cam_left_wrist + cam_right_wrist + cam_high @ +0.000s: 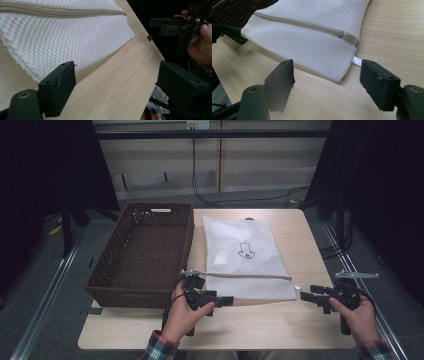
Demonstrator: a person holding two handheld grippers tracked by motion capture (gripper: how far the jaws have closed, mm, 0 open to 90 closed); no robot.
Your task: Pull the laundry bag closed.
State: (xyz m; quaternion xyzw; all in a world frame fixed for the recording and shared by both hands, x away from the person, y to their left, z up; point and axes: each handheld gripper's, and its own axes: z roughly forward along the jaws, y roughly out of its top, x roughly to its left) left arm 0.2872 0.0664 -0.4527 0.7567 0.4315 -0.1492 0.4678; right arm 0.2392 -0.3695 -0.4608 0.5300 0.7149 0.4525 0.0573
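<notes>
Barely started, by the look of it — mesh bag (247,260) lies flat on the table (310,240), zip closed, untouched. Left gripper (227,301) spread wide, nothing held, bag's near-left corner just ahead. Right gripper (306,296) also spread, empty, near-right corner w/ zip pull (350,38) just ahead. Left to do: grab it — prob. move into basket (145,250). Count: 1 bag, 1 basket, 2 grippers.
</notes>
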